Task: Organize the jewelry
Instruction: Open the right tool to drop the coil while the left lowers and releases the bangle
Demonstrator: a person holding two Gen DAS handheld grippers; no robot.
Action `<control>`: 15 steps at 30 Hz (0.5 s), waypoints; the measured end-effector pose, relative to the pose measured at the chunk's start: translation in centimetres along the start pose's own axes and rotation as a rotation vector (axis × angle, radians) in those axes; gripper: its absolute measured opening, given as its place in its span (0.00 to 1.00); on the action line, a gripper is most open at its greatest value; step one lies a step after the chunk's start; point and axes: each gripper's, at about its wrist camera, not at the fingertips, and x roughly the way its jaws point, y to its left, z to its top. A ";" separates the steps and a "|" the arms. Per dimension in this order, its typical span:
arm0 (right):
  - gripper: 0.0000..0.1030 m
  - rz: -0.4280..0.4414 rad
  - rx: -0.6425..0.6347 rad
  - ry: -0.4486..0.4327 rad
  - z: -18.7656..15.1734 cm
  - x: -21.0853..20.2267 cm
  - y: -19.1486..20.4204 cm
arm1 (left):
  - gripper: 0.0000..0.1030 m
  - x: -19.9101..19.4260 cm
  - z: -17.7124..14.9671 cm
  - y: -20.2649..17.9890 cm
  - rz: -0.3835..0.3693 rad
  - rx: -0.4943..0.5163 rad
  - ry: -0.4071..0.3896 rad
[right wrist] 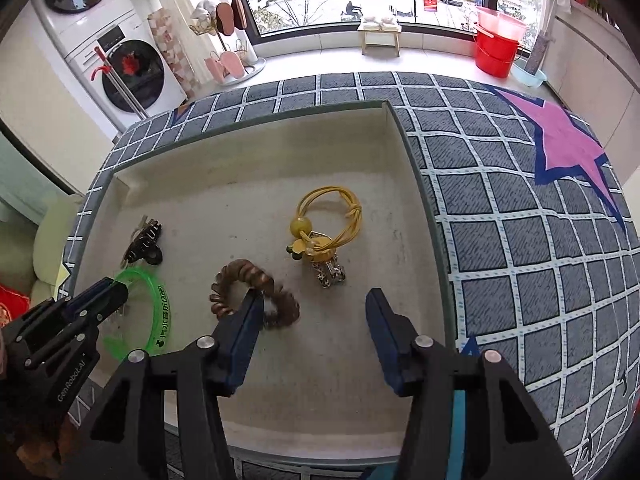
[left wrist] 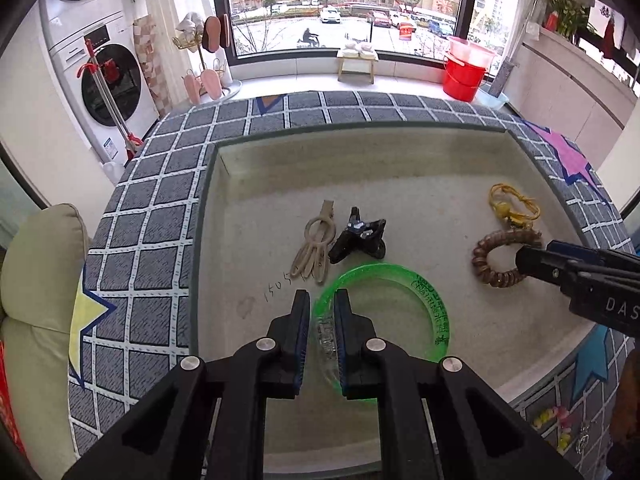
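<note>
Beneath both grippers sits the beige tray (left wrist: 248, 240). Clamped between the left gripper (left wrist: 322, 300) fingers, the green bangle (left wrist: 432, 304) could pivot and slip, gripped only at its rim. Ahead lie a black claw clip (left wrist: 358, 240) and beige clip (left wrist: 314, 246). The right gripper (right wrist: 314, 312) is spread wide, its left finger touching the brown coil bracelet (right wrist: 248, 280), which it may nudge; the yellow hair tie (right wrist: 328, 228) lies just beyond.

"GenRobot.AI" on left gripper (right wrist: 116, 292), "DAS" on right gripper (left wrist: 524, 258)

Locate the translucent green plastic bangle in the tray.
Translucent green plastic bangle: left wrist view, bottom centre, left claw closed on its rim, just below the black hair clip.
</note>
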 end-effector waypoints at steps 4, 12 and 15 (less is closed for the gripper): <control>0.56 0.037 0.035 -0.013 0.1 -0.6 -0.5 | 0.25 -0.3 0.0 -0.3 0.012 0.024 -0.013; 0.58 0.096 0.082 -0.063 0.1 -3.0 -1.0 | 0.25 -1.4 0.2 -0.3 0.025 0.022 -0.048; 0.60 0.110 0.082 -0.067 -0.2 -3.7 -0.9 | 0.26 -2.4 0.2 -0.1 0.024 0.012 -0.069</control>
